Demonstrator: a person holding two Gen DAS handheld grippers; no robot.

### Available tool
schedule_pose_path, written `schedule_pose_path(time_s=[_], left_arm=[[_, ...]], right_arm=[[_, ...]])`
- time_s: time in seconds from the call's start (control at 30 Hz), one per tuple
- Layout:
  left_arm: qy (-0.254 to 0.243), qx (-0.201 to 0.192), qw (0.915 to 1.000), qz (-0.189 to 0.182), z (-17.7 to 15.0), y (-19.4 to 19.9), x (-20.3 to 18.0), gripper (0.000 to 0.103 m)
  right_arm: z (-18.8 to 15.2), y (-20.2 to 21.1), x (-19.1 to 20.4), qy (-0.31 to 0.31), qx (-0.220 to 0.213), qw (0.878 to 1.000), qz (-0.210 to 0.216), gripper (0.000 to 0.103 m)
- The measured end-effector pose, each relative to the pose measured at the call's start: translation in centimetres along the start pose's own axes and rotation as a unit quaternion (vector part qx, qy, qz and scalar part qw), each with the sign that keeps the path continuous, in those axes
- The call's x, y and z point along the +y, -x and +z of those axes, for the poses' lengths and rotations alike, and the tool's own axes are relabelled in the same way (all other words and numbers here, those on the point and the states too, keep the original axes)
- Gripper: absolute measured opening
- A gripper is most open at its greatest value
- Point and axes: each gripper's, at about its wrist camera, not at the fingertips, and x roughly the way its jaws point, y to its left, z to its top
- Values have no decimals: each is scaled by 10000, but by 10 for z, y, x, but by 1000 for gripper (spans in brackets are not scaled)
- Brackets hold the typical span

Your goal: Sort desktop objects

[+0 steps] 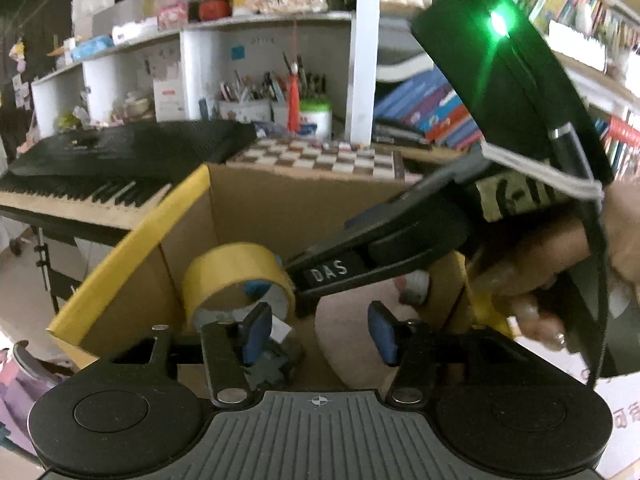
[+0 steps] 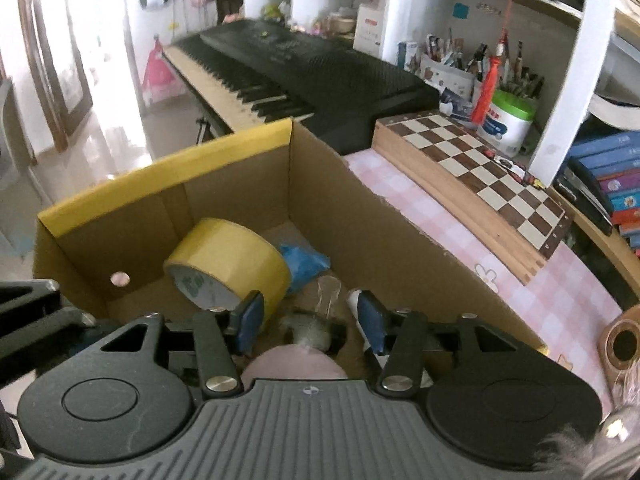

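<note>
Cardboard box [image 2: 400, 240] with yellow-taped rim, standing on the pink checked desk [image 2: 540, 280] as the collecting bin, presumably so that loose items end up in one place. Inside it: yellow tape roll [image 2: 228, 268] on its side against the far-left wall, blue crumpled item [image 2: 304, 264] just beside it, a clear piece and a grey-white object nearer the camera, too blurred to name. Right gripper [image 2: 310, 320] poised above the box interior, jaws wide and empty, tape roll just beyond and left of the left pad. Left gripper [image 1: 318, 334] likewise over the box, jaws wide, nothing between them; tape roll [image 1: 240, 280] ahead and to the left, right gripper's arm crossing the view
</note>
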Motion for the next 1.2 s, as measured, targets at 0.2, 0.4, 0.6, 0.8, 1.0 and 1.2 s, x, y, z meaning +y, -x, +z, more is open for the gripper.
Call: schedule_pose_path(time_s=[0.2,0.4,0.6,0.8,1.0,1.2], left_arm=[[105,-332,9994,43,0,27,5,64],[241,-734,9968,219,-2,52,16,87],[410,-1042,9932,302,-11,74,28,92],[295,-1174,9925,167,-25,95,25,98],[142,-1168,9930,-65,-41,112,23,100],[63,-1141,9934,-120,-62,130,21,102]], right_arm=[[-7,32,1,-344,-389,9985,-152,50],[-23,79,-1,-875,-896,9908,-512,55],[-54,121,5,-1151,-1168,9805,-1085,57],[-89,153,12,-1737,-1315,9627,-1605,58],[-125,179,35,-2039,-1391,9459,-2104,63],[-160,199,62,-2368,-1345,9307,-2442,68]])
